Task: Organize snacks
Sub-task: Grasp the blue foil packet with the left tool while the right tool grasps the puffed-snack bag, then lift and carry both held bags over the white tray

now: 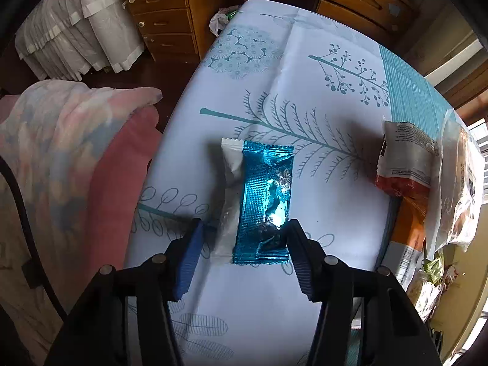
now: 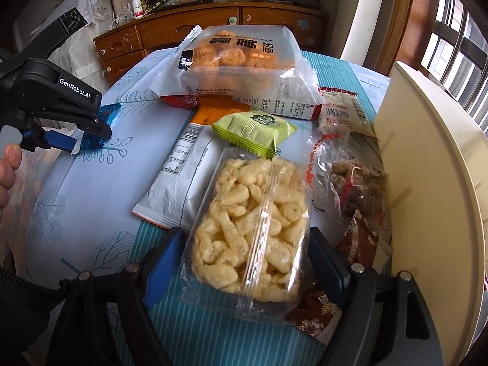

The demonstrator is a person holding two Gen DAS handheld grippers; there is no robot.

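Clear plastic held pale puffed snacks in a sealed bag [image 2: 247, 228] lying on the counter [image 2: 91, 189]; the right gripper [image 2: 244, 262] stood over it, fingers [image 2: 164, 262] spread to either side, not pressing it; beyond lay a green packet [image 2: 254, 128], a white pouch [image 2: 180, 174] and a larger bag of orange pieces [image 2: 238, 58]; a cream container [image 2: 427, 167] rose at the right. A teal foil packet [image 1: 263, 201] lay on a white sachet [image 1: 230, 195] near the counter's left edge; the left gripper [image 1: 244, 244] straddled both, right finger touching the foil, left finger apart. A leaf-printed cloth [image 1: 305, 61] covered the counter; wooden drawers [image 1: 161, 15] stood behind; open cloth remained ahead of the foil packet.
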